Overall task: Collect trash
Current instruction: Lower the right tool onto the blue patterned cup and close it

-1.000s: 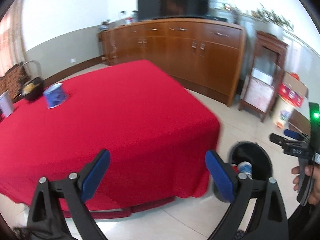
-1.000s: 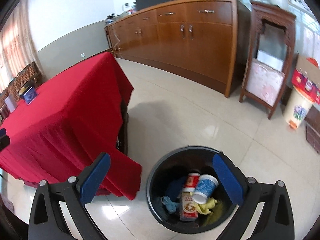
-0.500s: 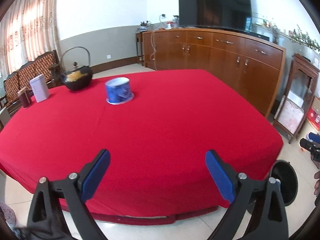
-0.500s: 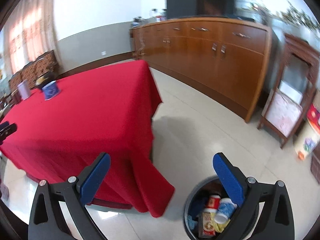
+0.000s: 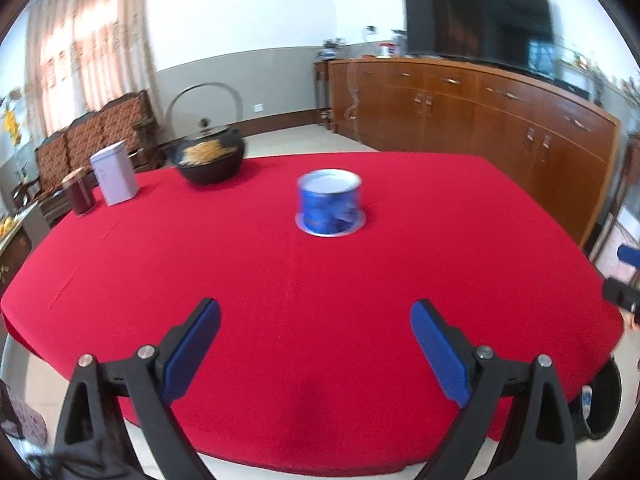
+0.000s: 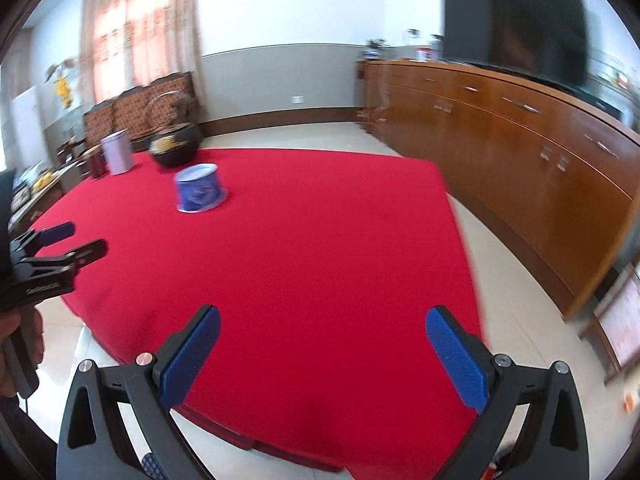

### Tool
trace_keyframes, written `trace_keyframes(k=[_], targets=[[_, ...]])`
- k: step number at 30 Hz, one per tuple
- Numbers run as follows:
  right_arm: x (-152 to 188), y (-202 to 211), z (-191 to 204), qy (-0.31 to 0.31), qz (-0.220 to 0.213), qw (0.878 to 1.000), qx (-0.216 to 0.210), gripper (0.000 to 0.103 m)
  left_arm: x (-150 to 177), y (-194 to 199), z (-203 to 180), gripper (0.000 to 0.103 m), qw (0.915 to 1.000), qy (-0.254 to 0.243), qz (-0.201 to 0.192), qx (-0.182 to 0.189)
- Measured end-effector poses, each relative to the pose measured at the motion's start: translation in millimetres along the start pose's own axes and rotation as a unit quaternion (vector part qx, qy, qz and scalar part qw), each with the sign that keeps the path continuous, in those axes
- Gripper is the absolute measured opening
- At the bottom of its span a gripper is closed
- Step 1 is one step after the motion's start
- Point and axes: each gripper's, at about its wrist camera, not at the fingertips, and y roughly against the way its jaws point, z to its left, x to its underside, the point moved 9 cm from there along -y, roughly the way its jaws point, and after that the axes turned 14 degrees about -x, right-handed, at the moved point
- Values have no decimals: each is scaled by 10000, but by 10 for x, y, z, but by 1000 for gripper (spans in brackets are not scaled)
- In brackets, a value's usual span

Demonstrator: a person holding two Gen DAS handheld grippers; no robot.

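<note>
A blue and white paper cup (image 5: 330, 208) stands upside down on the red tablecloth (image 5: 280, 280); it also shows in the right wrist view (image 6: 199, 188). My left gripper (image 5: 315, 320) is open and empty over the table's near edge, well short of the cup. My right gripper (image 6: 322, 326) is open and empty over the table's near right part. The left gripper also shows at the left of the right wrist view (image 6: 60, 240). The black trash bin (image 5: 604, 404) stands on the floor at the table's right corner, mostly hidden.
A black teapot (image 5: 211, 152), a white tin (image 5: 114, 178) and a dark red canister (image 5: 79, 194) stand at the table's far left. A long wooden sideboard (image 5: 500, 112) with a television (image 5: 480, 20) lines the right wall. Chairs (image 5: 88, 132) stand behind the table.
Both grippers have swung left from the trash bin toward the table. The bin has left the right wrist view, and the cup now sits nearer the middle of both views.
</note>
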Motion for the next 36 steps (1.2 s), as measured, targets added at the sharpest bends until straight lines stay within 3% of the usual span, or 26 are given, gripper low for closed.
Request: trace_keyframes(k=[6,17,26,33,34,36], targets=[[-286,-610,443,362,282,9985,-285,103,12,-366,444,97,9974,624,358,-105],[-858,-1775,934,348,525,9972,-415,103,132,-806,1089,97,9890,1158,751,-528],[-1235,-2645,1248,481,757,9953,-351,103,107,-983,1246,97,9843,1420,933,-485],[-1322,-2997,1114,388,1006,9941,-106,103,158,-1037,1196,97,9850,1238,1095,-489],[-1308,-3016,1106,375,1053,9936,-137,99,164,-1042,1171,97,9855,1186,1114,-478],[-1279,-2994,1075,339,1109,9931,-198,77,180,-1041,1136,97,9855,1165,1148,-444]])
